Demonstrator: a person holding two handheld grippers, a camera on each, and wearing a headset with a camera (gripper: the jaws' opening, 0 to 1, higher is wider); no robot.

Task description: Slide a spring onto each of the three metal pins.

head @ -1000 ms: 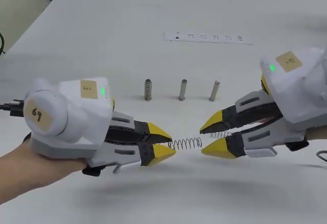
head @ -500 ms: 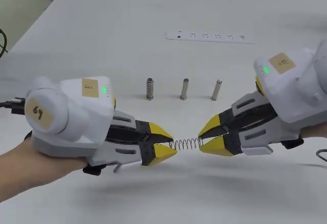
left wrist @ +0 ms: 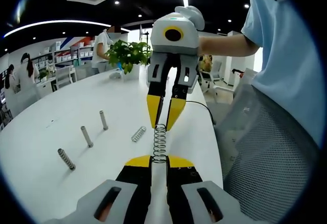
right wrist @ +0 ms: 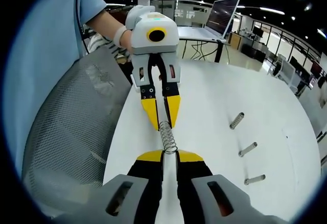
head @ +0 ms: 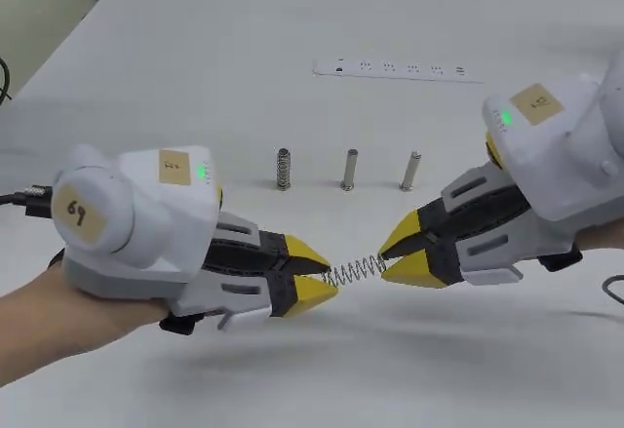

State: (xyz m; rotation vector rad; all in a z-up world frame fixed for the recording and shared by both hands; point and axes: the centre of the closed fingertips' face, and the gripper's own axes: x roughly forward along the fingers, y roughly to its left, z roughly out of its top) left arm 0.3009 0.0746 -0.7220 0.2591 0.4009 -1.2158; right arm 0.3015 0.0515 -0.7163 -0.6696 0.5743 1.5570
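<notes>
A short steel spring [head: 353, 271] hangs in the air between the two grippers, tilted up to the right. My left gripper [head: 327, 278] is shut on its left end, and my right gripper [head: 388, 260] is shut on its right end. The left gripper view has the spring [left wrist: 160, 142] running from my own jaws up to the right gripper [left wrist: 165, 126]. Three upright metal pins stand in a row behind: the left pin [head: 283, 170] wears a spring, while the middle pin [head: 349, 171] and right pin [head: 411, 172] are bare. A second loose spring [left wrist: 138, 133] lies on the table.
A white power strip [head: 395, 69] lies further back on the white table [head: 195, 67]. A mesh chair back [right wrist: 66, 132] and a person's light blue sleeve [left wrist: 281, 40] sit by the table's near edge. Several people and a potted plant [left wrist: 127, 54] are in the background.
My right gripper, open a second ago, moved left onto the spring's right end and shut on it. That end has since risen a little. The left gripper kept its hold.
</notes>
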